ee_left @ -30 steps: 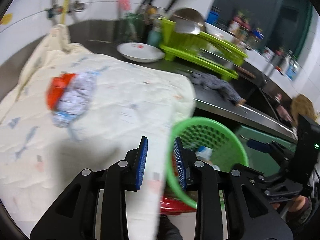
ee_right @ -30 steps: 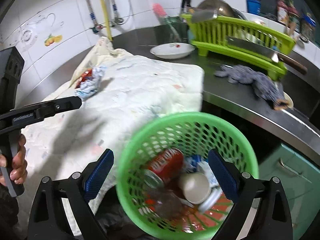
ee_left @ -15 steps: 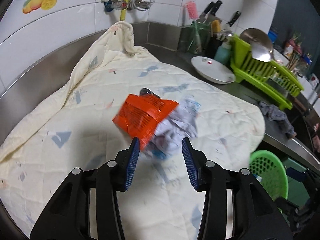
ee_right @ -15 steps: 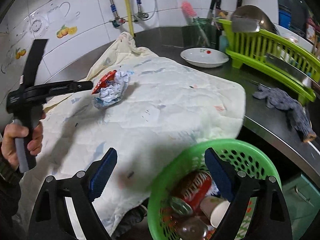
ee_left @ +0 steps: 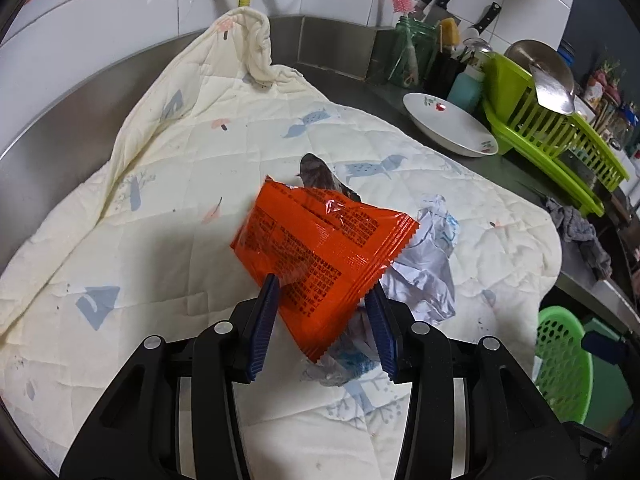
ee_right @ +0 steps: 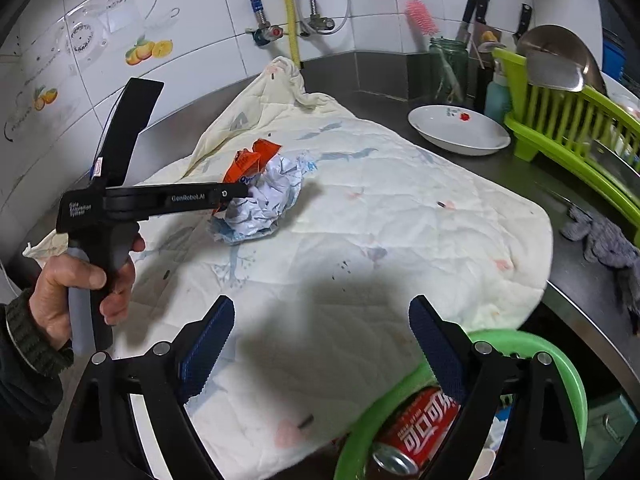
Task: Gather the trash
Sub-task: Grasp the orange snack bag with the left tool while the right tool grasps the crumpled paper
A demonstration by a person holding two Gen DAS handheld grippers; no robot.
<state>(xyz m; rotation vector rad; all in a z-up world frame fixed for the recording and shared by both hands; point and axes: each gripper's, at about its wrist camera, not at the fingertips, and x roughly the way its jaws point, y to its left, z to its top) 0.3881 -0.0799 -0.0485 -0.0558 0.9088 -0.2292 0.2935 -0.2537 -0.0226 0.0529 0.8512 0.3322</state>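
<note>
An orange snack wrapper [ee_left: 320,256] lies on crumpled white and blue paper [ee_left: 428,268] on the quilted cloth [ee_left: 180,208]. My left gripper [ee_left: 322,324] is open with its fingers on either side of the wrapper's near corner. In the right wrist view the wrapper [ee_right: 250,160] and paper [ee_right: 268,204] sit at the left gripper's tip [ee_right: 236,192]. My right gripper [ee_right: 320,352] is open and empty, low over the cloth's front, beside the green basket [ee_right: 572,396], which holds a red can [ee_right: 416,436].
A white bowl [ee_left: 448,124], a green dish rack [ee_left: 560,140] and a jar of utensils [ee_left: 412,52] stand at the back right of the steel counter. A grey rag [ee_left: 580,232] lies right of the cloth. The green basket [ee_left: 560,360] sits below the counter edge.
My left gripper has swung from the basket to the wrapper and closed in around it. My right gripper rose and pulled back from the basket, which now sits lower in its view.
</note>
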